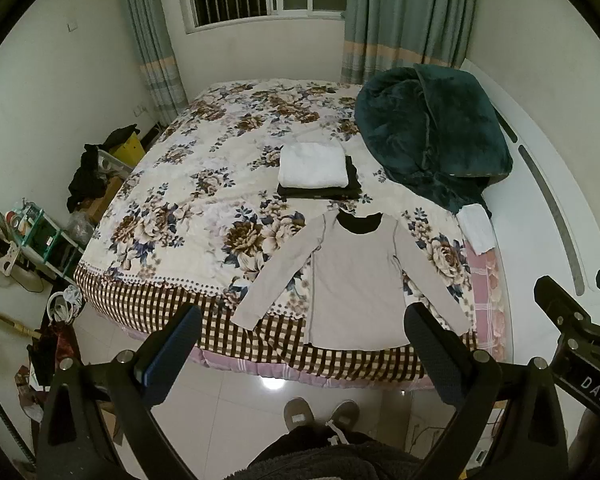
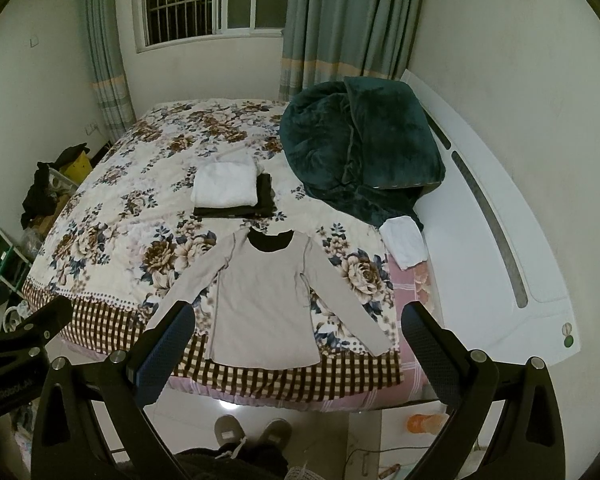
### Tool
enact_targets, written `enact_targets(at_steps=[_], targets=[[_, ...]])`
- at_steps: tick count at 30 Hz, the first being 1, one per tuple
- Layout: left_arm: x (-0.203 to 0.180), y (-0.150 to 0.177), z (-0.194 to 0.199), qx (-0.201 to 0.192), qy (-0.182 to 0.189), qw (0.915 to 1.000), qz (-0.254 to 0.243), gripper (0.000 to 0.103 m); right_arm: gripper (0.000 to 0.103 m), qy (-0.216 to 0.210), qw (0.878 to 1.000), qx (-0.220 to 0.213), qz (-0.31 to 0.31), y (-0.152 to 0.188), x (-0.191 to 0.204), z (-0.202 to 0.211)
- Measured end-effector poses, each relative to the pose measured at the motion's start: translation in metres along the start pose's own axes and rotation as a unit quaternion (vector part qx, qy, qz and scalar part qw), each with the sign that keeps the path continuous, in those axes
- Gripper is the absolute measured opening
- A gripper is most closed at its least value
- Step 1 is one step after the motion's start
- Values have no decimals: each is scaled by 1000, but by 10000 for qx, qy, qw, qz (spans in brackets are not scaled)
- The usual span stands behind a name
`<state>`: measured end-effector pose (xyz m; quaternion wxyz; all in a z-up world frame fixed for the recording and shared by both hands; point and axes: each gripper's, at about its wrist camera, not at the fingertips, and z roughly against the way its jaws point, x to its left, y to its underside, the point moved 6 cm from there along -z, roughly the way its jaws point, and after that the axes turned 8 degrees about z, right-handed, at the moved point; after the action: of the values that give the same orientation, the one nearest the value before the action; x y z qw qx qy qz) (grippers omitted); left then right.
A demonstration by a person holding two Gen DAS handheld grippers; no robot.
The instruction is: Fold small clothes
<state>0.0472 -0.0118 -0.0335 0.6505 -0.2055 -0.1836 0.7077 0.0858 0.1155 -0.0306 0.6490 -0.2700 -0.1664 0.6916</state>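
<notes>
Beige and long-sleeved, the shirt point(image 1: 354, 280) lay flat at the near edge of the bed point(image 1: 188, 208), sleeves spread, dark collar pointing far. Both grippers hung above the floor in front of it (neither touching cloth): the left gripper point(image 1: 302, 354) gaped wide and empty, and so did the right gripper point(image 2: 298, 354). Beyond the collar sat a folded white garment point(image 1: 313, 165) on folded black clothes point(image 1: 340, 190).

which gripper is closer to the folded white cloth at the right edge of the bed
Right, by a modest margin. The right gripper sits nearer the bed's right side where the white cloth lies; the left gripper is farther left. Both hover open, short of the bed.
</notes>
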Motion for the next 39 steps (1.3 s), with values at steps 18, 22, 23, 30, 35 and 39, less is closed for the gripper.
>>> enact_targets(at_steps=[18,22,23,30,35,39], targets=[[8,-15,9,-76,21,10000,56,103,103,-2,10000,-44,6,-13,-1,3],[8,-19,8,-85,24,9999,60,103,103,0,10000,-55,7,-14,-1,3],[8,-18,8,-84,27,9999,62,103,103,-3,10000,-53,11,-14,-1,3],[7,-16,8,-99,26,9999,57,103,103,1,10000,-63,15,-13,1,4],[6,-21,8,-92,30,9999,63,103,103,-2,10000,-40,22,-29,0,3],[5,-26,6,-70,39,9999,62,103,103,0,10000,-29,14,-28,1,2]])
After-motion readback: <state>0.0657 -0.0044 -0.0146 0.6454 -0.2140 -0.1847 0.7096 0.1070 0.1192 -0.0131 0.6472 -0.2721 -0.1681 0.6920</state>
